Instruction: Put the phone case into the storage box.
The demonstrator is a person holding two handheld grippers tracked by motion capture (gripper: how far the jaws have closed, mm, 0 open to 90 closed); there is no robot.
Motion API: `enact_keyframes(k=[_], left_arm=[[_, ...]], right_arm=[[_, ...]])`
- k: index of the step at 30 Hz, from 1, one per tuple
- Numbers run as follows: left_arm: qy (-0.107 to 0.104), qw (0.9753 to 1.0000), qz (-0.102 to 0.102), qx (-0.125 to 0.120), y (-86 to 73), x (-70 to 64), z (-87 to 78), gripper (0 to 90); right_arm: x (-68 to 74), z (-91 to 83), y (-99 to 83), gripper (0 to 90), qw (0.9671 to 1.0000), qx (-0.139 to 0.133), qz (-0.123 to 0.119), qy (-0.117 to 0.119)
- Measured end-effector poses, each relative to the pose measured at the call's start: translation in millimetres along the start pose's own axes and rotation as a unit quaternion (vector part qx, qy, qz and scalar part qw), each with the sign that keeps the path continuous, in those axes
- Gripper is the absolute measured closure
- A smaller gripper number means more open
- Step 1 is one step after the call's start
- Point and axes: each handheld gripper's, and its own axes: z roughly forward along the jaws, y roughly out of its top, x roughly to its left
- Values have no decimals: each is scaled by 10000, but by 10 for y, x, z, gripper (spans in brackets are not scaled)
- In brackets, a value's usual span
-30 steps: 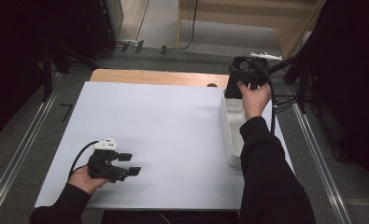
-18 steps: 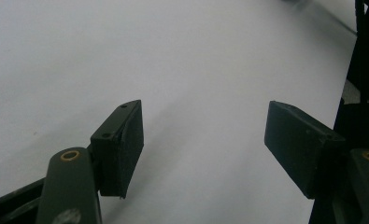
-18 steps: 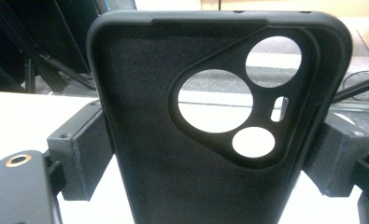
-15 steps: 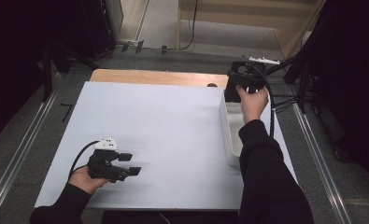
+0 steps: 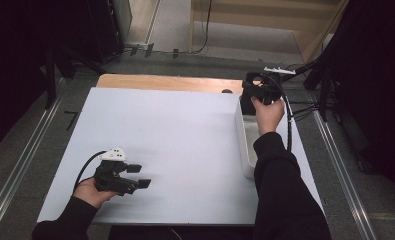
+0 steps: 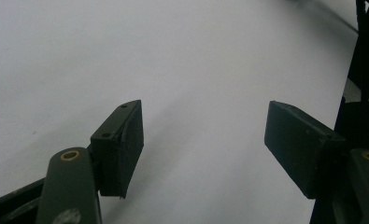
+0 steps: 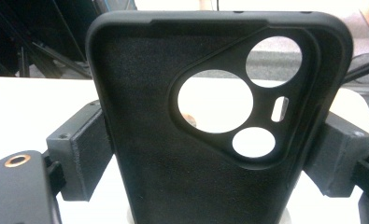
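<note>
1. Since a second ago, my right gripper point(image 5: 257, 90) has lifted a little higher and farther out over the far end of the white bin point(image 5: 245, 145); my left gripper point(image 5: 135, 176) has kept its place.
2. Nearest me, at about seven o'clock on the white table point(image 5: 185, 130), my left gripper sits low over the surface in my left hand point(image 5: 92, 190), pointing toward three o'clock.
3. Its jaws stand wide apart. In the left gripper view nothing but bare tabletop lies between its pads point(image 6: 121, 144), and they hold nothing.
4. Farther out, along the table's three o'clock edge, the long white bin runs near to far, partly hidden by my right sleeve point(image 5: 280, 190).
5. Beyond it, at roughly one o'clock, my right hand point(image 5: 267, 112) holds the right gripper up above the bin's far end.
6. Its jaws are clamped on a black phone case point(image 7: 215, 121). In the right gripper view the case stands upright, one pad pressing on each long edge, its inner face toward the camera and its camera cut-outs at upper right.
7. Farthest off, a wooden strip point(image 5: 165, 82) borders the table at twelve o'clock.
</note>
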Motion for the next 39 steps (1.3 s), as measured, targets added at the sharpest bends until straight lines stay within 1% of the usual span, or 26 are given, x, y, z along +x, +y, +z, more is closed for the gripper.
enact_keyframes(k=[5, 6, 7, 11, 15, 19, 22, 25, 26, 29, 33, 37, 39], left_arm=[[15, 10000, 10, 18, 1, 2, 0, 286], [6, 10000, 11, 19, 2, 3, 1, 286], [12, 10000, 10, 26, 3, 2, 0, 286], [16, 10000, 3, 10, 1, -1, 5, 286], [13, 10000, 11, 15, 2, -4, 6, 286], [5, 10000, -1, -7, 9, -8, 16, 286], [15, 10000, 48, 52, 13, -8, 22, 286], [19, 10000, 31, 40, 14, -11, 15, 286], [16, 10000, 20, 11, 14, -10, 17, 286], [11, 10000, 33, 41, 18, -6, 21, 286], [-2, 10000, 67, 51, 21, -11, 27, 286], [4, 10000, 70, 56, 21, -10, 22, 286], [-6, 10000, 66, 49, 22, -13, 23, 286]], right_arm=[[-22, 33, -70, 118, 10000, 89, 12, 13], [-25, 39, -77, 118, 9999, 105, 5, -14], [-29, 41, -82, 118, 9999, 107, -19, -20], [-38, 46, -109, 118, 10000, 87, 15, -7], [-33, 73, -167, 118, 9999, 139, 25, -36], [-10, 85, -192, 117, 9998, 159, -85, -53], [-13, 99, -203, 115, 9997, 236, -14, -35], [-16, 109, -218, 115, 9995, 285, -67, -121], [-16, 111, -223, 114, 9995, 289, -43, -138], [-30, 112, -234, 114, 9995, 275, 44, -118], [-40, 102, -237, 111, 9996, 249, 94, -53], [-32, 100, -231, 109, 9996, 291, 46, -16], [-36, 95, -225, 103, 9996, 277, 56, 64]])
